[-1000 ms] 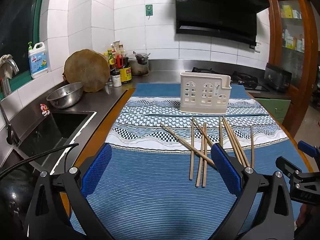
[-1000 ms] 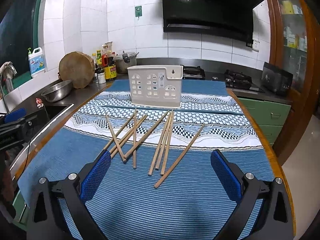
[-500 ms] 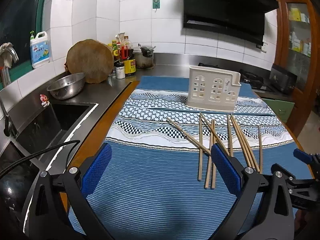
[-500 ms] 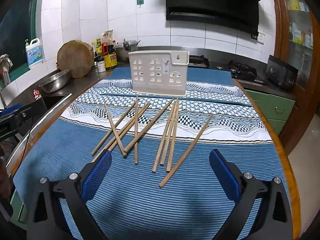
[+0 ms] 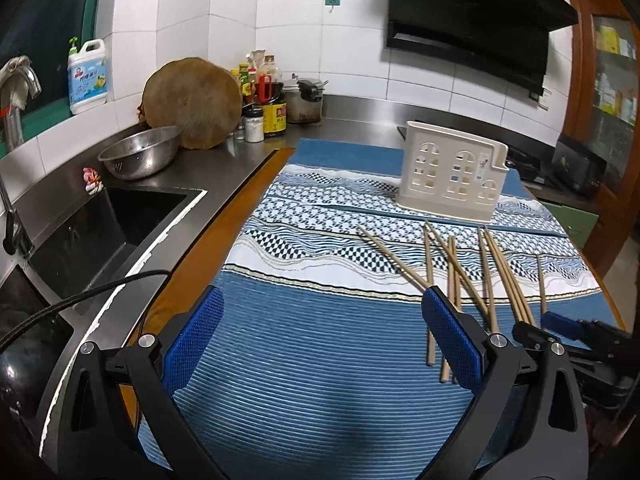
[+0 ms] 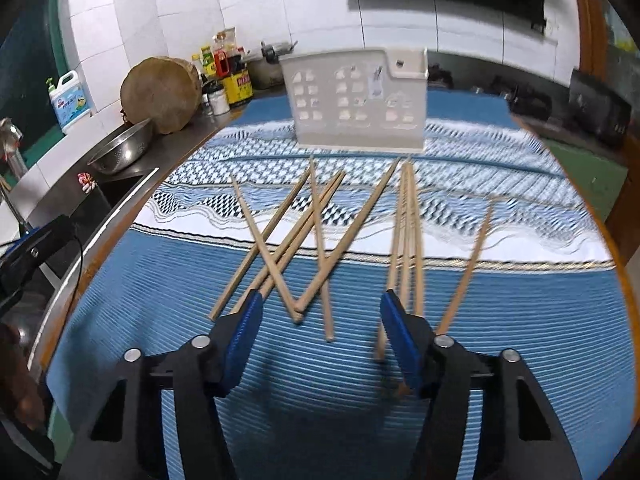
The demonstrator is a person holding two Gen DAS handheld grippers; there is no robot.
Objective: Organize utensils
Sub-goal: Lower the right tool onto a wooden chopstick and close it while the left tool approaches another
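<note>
A blue striped cloth (image 5: 320, 360) covered the table, laid beside a steel counter with its sink (image 5: 104, 224) on the left, presumably to keep the utensils clean and stop them rolling. At the far end of the cloth stood a cream plastic utensil holder (image 6: 356, 100), upright with its open top ready to take things. Between it and the near edge lay the wooden chopsticks (image 6: 316, 240), all loose on the cloth, some crossed over one another on the left, several lying side by side to the right, and one apart at the far right.

The right gripper (image 6: 320, 332) hung low over the near ends of the crossed sticks, its jaws closing with stick tips between them but not yet pinched. The left gripper (image 5: 320, 332) waited spread wide over bare cloth, empty. Crossed sticks looked likely to drag along with whichever was lifted.

On the counter sat a metal bowl (image 5: 140, 152), a round wooden board (image 5: 192, 104) and sauce bottles (image 5: 268, 100), all well clear.
</note>
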